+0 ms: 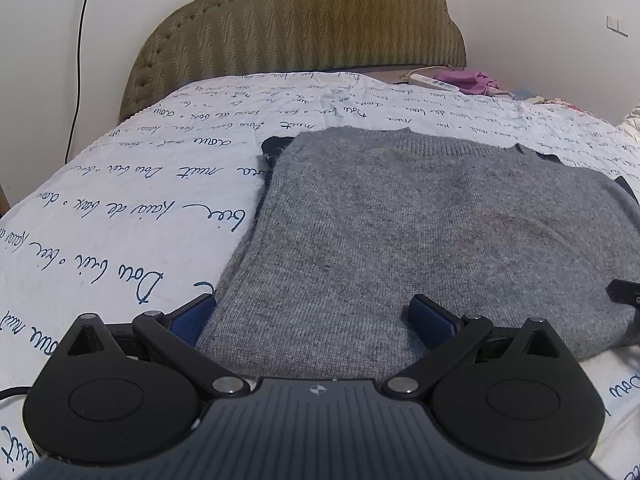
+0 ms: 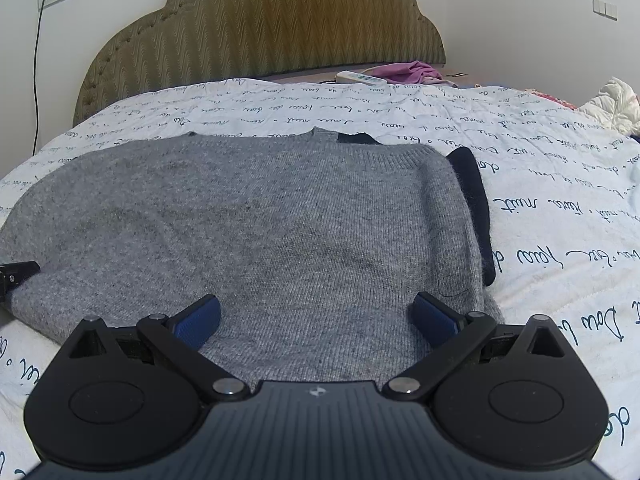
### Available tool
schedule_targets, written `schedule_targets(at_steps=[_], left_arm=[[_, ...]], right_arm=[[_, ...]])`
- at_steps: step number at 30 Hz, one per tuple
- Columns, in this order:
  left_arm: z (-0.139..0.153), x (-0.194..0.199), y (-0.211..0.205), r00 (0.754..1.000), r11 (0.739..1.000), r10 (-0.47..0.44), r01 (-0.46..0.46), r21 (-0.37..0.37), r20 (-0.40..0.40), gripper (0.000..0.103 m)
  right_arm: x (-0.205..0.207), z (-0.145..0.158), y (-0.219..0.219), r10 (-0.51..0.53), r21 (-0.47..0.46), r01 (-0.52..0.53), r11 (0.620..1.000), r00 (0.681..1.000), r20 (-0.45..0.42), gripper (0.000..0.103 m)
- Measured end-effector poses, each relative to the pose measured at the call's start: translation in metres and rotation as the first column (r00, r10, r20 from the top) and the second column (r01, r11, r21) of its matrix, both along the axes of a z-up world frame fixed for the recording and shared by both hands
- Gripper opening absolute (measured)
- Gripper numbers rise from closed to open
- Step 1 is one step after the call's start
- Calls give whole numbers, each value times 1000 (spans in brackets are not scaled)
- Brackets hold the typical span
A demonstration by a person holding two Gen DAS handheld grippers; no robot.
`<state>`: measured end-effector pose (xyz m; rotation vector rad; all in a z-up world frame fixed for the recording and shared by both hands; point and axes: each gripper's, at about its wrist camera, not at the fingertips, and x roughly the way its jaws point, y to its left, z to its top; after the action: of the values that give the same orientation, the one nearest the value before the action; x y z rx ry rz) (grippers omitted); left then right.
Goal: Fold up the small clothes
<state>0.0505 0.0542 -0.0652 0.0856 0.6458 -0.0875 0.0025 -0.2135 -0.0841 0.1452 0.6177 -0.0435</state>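
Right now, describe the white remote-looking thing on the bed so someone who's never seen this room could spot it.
Start at the big olive padded headboard and drop to the bed's far edge just below its right end. There a slim white remote lies flat beside a crumpled purple cloth. It is the only hard, straight-edged white item there, with a row of small bluish buttons.

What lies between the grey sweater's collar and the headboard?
Only bedspread, white with dark cursive writing, lies between the grey sweater and the headboard; both wrist views show this stretch. The white remote lies off to the right.
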Motion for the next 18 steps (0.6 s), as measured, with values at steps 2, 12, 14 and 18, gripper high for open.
schedule_targets(at_steps=[2, 12, 14, 18], left_arm=[[0, 0, 2, 1000, 1000, 2, -2, -9, -1, 103], [0, -1, 2, 1000, 1000, 7, -7, -19, -3, 103], [0, -1, 3, 1000, 1000, 7, -7, -19, -3, 103], [0, -2, 3, 1000, 1000, 7, -7, -20, -4, 103]], right_arm=[[0, 0, 1, 0, -2, 0, 1000, 1000, -1, 103], [-1, 1, 5, -6, -21, 6, 1000, 1000, -1, 103], [-2, 2, 7, -10, -31, 10, 999, 1000, -2, 103], [-7, 4, 8, -19, -34, 19, 999, 1000, -2, 103]])
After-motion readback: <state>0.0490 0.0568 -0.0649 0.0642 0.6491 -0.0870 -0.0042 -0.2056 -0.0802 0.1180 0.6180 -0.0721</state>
